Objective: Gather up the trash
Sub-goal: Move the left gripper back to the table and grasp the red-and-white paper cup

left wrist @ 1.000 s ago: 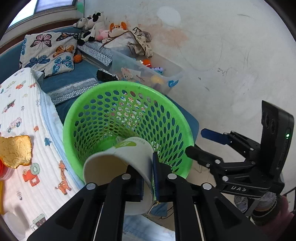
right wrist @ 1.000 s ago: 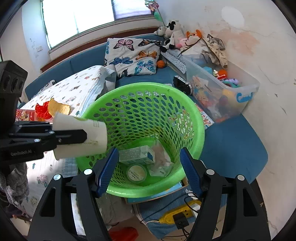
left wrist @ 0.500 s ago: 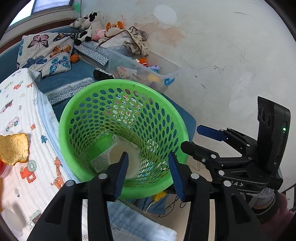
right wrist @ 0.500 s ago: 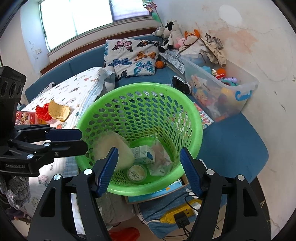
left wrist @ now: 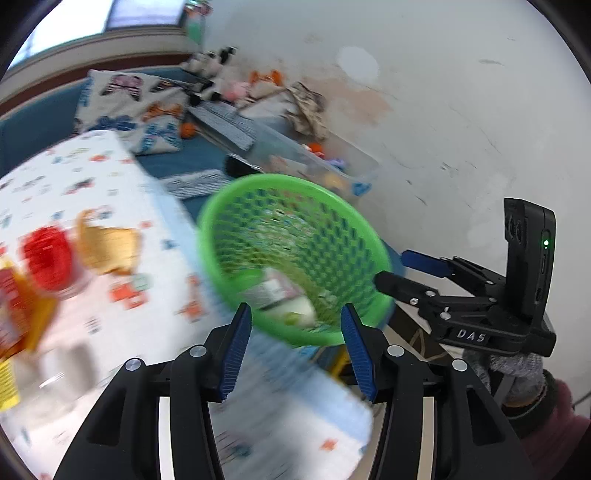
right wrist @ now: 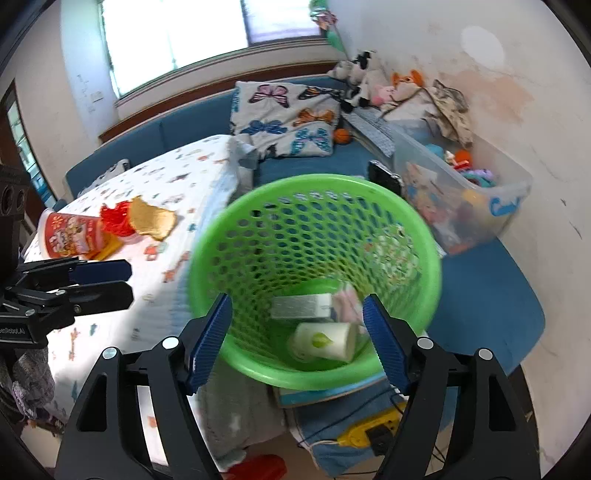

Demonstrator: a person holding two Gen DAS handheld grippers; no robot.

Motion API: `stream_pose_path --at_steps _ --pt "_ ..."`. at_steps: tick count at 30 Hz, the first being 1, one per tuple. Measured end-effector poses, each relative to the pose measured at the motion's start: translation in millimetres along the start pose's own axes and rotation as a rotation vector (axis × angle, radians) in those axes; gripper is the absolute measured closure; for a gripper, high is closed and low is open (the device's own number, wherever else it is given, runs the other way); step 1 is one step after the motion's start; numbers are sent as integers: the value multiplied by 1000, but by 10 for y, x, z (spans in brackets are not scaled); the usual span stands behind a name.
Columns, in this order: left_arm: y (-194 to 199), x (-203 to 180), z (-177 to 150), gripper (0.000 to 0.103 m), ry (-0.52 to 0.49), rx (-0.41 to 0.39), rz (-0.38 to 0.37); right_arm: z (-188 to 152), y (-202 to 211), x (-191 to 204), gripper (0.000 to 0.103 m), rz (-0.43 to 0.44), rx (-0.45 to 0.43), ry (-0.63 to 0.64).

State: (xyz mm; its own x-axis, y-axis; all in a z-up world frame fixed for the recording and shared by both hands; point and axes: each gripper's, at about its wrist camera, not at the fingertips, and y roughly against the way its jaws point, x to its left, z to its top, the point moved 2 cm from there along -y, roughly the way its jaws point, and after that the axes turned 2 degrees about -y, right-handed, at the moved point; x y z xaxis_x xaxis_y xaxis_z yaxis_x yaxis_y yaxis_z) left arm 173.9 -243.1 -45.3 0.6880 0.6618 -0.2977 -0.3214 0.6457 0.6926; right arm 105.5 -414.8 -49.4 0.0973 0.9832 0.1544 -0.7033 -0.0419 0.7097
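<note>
On the quilted bed (right wrist: 155,221) at nine o'clock lie a red snack cup (right wrist: 72,236) and a gold wrapper (right wrist: 153,219). The left gripper (left wrist: 295,339) has just been opening, its fingers spread with nothing between them. At the centre, the paper cup (right wrist: 325,339) lies on its side in the green basket (right wrist: 424,258), beside a small carton (right wrist: 301,306). The right gripper (right wrist: 299,339), fingers spread wide and empty, hangs above the basket's near rim.

bright window (right wrist: 177,33), stained white wall (right wrist: 535,122), blue sofa (right wrist: 484,295).
</note>
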Motion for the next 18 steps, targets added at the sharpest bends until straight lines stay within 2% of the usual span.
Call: stream_pose_path --at_steps 11,18 --pt "863 643 -372 54 124 -118 147 104 -153 692 28 94 13 111" --pt "1428 1071 -476 54 188 -239 297 183 -241 1077 27 137 21 169"
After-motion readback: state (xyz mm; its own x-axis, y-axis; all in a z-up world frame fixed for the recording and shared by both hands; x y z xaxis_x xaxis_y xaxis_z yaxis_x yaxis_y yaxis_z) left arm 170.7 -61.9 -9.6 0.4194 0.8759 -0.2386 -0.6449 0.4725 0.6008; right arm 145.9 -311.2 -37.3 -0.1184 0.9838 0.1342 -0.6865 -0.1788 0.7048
